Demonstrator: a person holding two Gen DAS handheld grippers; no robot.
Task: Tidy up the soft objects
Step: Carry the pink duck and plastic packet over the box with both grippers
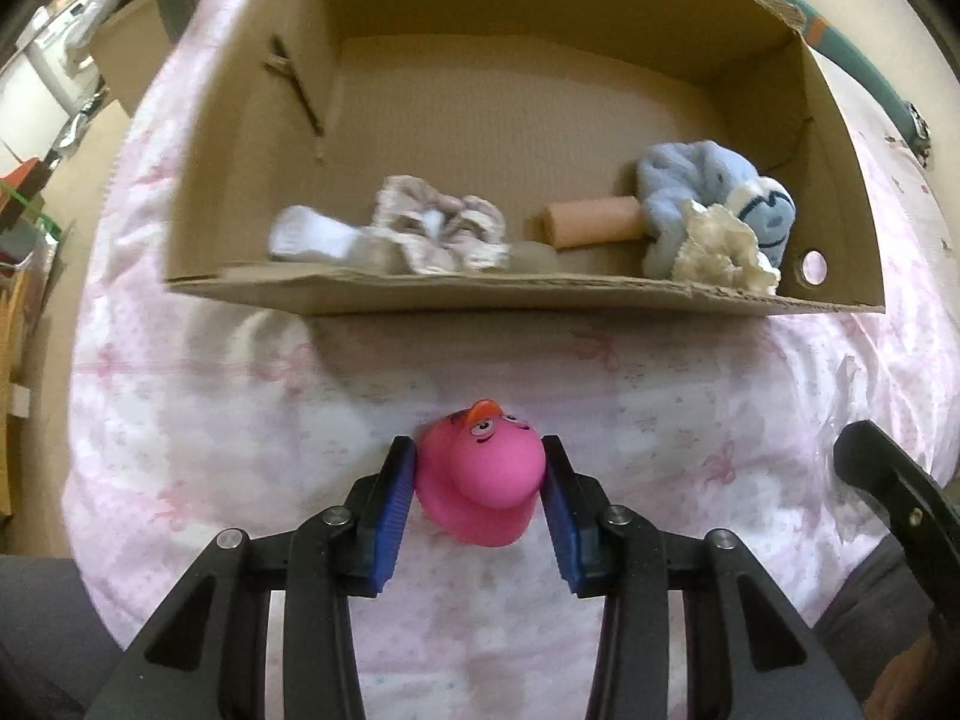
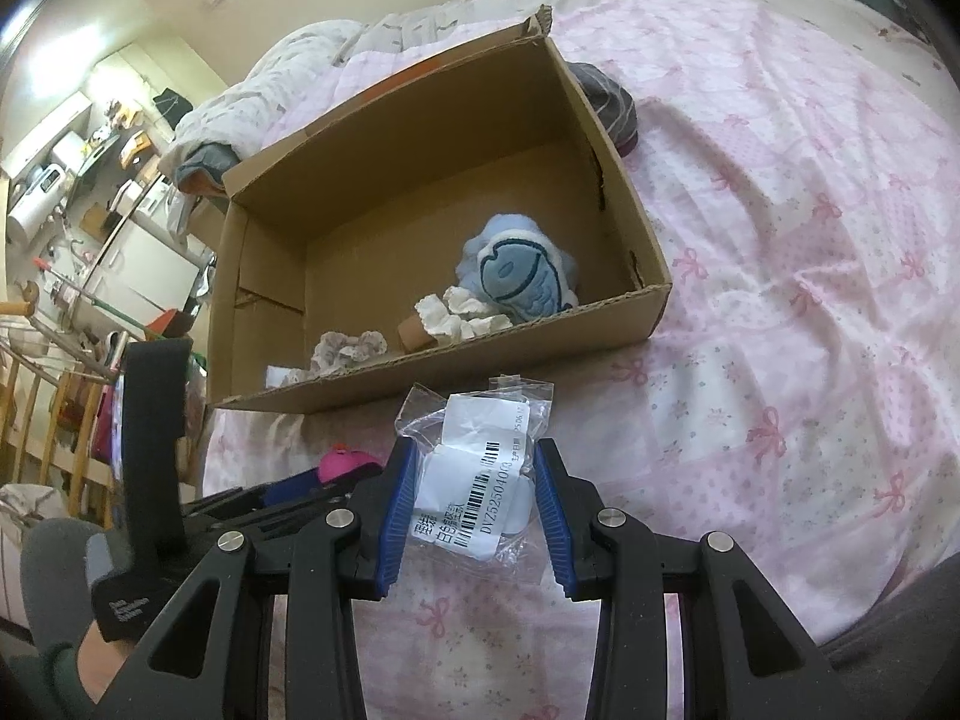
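Observation:
My left gripper (image 1: pixel 480 468) is shut on a pink rubber duck (image 1: pixel 480 474), its blue pads pressing both sides, just above the pink bedspread (image 1: pixel 240 396). My right gripper (image 2: pixel 474 480) is shut on a clear plastic bag with a white barcode label (image 2: pixel 477 474). An open cardboard box (image 1: pixel 540 294) lies ahead in both views, also in the right wrist view (image 2: pixel 450 360). Inside it are a blue fish plush (image 2: pixel 516 276), a cream scrunchie (image 1: pixel 720 252), a peach roll (image 1: pixel 591 222), a beige scrunchie (image 1: pixel 438 231) and a white sock (image 1: pixel 306 237).
The box rests on a bed with a pink bow-print cover (image 2: pixel 810 300). A rumpled quilt (image 2: pixel 300 60) and a dark cloth (image 2: pixel 606 102) lie behind the box. Furniture and clutter (image 2: pixel 90 210) stand left of the bed. The left gripper shows in the right wrist view (image 2: pixel 336 474).

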